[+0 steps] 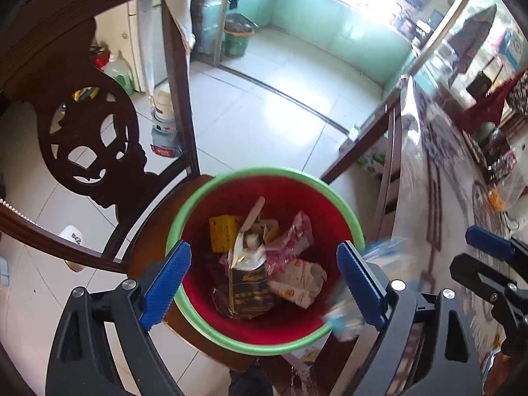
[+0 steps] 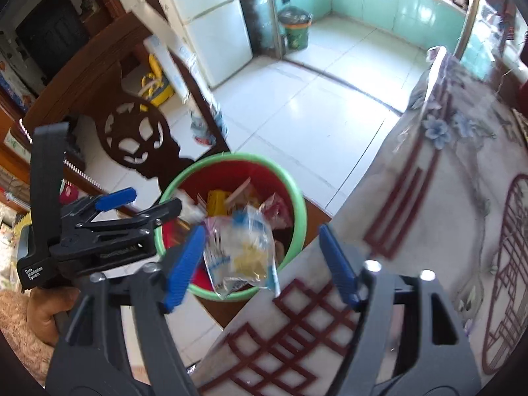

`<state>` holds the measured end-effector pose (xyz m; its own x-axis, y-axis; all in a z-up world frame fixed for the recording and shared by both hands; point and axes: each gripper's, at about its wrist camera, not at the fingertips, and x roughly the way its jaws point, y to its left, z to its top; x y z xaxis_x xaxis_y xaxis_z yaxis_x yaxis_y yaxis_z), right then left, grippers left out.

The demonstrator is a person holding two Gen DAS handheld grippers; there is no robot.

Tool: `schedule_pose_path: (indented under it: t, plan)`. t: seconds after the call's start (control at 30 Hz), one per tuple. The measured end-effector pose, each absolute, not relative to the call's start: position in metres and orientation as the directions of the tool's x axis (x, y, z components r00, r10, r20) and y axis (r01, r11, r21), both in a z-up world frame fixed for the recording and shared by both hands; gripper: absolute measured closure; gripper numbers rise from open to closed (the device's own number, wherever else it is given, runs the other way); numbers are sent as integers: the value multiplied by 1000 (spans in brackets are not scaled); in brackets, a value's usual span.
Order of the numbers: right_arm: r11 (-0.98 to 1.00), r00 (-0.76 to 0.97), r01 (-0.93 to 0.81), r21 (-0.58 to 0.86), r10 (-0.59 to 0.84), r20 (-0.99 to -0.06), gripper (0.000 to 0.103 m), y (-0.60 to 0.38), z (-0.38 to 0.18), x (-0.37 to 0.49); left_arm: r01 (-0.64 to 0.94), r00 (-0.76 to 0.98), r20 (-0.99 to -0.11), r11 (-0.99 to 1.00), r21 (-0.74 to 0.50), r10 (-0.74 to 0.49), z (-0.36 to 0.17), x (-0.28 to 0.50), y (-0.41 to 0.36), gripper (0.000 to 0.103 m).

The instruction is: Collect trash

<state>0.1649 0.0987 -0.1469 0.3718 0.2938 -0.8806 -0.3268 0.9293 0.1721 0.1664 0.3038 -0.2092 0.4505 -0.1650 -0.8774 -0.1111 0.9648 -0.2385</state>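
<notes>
- Left gripper (image 1: 264, 275): the jaws stand wide apart directly above the waste bin (image 1: 198, 204), with nothing pressed between the blue pads (image 1: 166, 280).
- Right gripper (image 2: 260, 265): the jaws are spread, and neither pad touches anything.
- Clear plastic bag (image 2: 239, 252): blurred, with blue print and yellow contents, it sits in the gap between the right pads (image 2: 184, 264), free of both, above the bin's near rim. In the left wrist view the same bag (image 1: 346, 316) appears as a blur at the bin's right edge, just beside the left gripper's right pad.
- Waste bin: red inside with a green rim, standing on a dark wooden chair seat (image 1: 145, 250) next to the surface (image 2: 429, 217).
- Bin contents: a yellow box (image 1: 222, 232), a wooden stick (image 1: 252, 213), pink-and-white wrappers (image 1: 293, 241) and a dark foil packet (image 1: 250, 290).
- Surface: covered with a floral cloth bearing a dark red lattice pattern.
- Person's hand (image 2: 49, 313): grips the left gripper's handle at the lower left of the right wrist view.
- Background: pale tiled floor (image 1: 257, 112) and a carved chair back (image 1: 89, 138).
</notes>
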Motion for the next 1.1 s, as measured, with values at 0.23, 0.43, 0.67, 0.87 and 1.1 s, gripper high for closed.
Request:
schedule_pose_path:
  t: [0.23,0.43,0.67,0.87,1.1]
  plan:
    - [947,424,-278,159,269,-865,23,74,-133,161,-111,500,-856,971,-212,-130,-188,168,293,14]
    - [977,539,-187,102,189,-821,5,22,-103,147,-2,600,-781,976,-219,-174,-148,169,251,8]
    - [995,645,-74,60,94,-758,5,-57,-75,114,90,694,-673,958,-271,-255,-104,158,184,8]
    - [997,888,65,-47,-79,-454,5,-125,-25,52,129,832,-523,981,-142,-185,-56,124,100,8]
    - [994,886,113,3,-100,-454,5,-191,-23,28,89,922,-362,985,-148,-138,-15,81,26,8]
